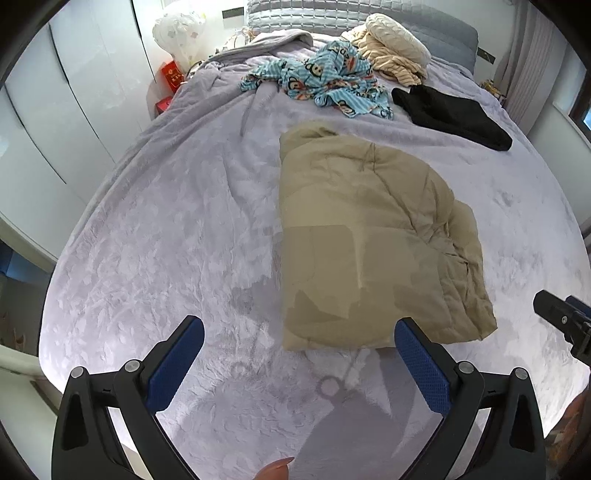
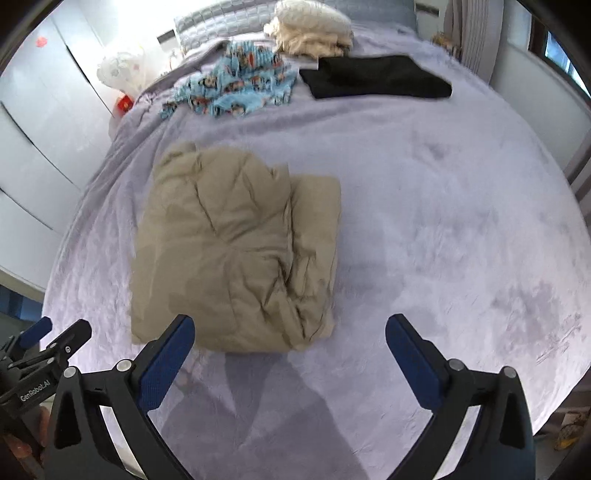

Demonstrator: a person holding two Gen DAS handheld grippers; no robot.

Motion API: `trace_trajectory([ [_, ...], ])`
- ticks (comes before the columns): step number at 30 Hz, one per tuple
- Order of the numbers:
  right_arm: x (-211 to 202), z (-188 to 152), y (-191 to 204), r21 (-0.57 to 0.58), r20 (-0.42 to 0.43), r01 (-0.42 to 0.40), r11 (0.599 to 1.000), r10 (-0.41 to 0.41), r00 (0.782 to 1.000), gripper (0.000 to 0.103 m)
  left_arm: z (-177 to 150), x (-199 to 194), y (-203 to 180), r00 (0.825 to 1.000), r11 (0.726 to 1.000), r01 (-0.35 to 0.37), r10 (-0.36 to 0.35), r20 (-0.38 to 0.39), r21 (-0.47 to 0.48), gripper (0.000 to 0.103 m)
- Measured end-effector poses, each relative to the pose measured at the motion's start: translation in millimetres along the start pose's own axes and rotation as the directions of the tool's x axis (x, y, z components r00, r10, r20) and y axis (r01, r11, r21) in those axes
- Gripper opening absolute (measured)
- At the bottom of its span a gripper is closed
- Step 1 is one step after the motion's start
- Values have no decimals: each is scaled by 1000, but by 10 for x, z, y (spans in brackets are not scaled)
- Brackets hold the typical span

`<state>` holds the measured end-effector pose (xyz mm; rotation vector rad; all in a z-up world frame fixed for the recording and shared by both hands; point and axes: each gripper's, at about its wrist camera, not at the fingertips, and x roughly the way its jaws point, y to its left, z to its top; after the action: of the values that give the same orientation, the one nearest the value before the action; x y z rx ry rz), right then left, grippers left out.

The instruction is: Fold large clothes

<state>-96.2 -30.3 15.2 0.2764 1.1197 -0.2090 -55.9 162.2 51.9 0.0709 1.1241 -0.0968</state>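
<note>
A tan padded garment (image 1: pixel 373 240) lies folded into a thick rectangle on the lavender bedspread (image 1: pixel 166 229). My left gripper (image 1: pixel 299 332) hangs above the bed at the bundle's near edge, open, with nothing between its blue pads. The right wrist view shows the same tan bundle (image 2: pixel 236 254) ahead and to the left. My right gripper (image 2: pixel 290 328) is open above bare bedspread (image 2: pixel 443 221) just right of the bundle's near corner, holding nothing. The right gripper's tip (image 1: pixel 561 321) shows at the right edge of the left wrist view. The left gripper (image 2: pixel 55 339) appears at the lower left of the right wrist view.
Farther up the bed lie a crumpled blue cartoon-print garment (image 1: pixel 325 81), a black garment (image 1: pixel 450 110) and a cream knitted pile (image 1: pixel 391 48) by a grey pillow (image 1: pixel 295 14). White wardrobe doors (image 1: pixel 55 110) run along the left. A curtain (image 1: pixel 532 66) hangs at the right.
</note>
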Motion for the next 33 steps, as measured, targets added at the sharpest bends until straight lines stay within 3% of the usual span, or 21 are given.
trace_trajectory([
  [17,-387,81,135,-62,73,57,996,-53,996,103,70,-254,-110,998,1000,-28,28,63,-3,103],
  [33,-420,108,137,-64,77,70,995,-65,995,103,105,-282,-114,997,999,-38,37,75,1,103],
])
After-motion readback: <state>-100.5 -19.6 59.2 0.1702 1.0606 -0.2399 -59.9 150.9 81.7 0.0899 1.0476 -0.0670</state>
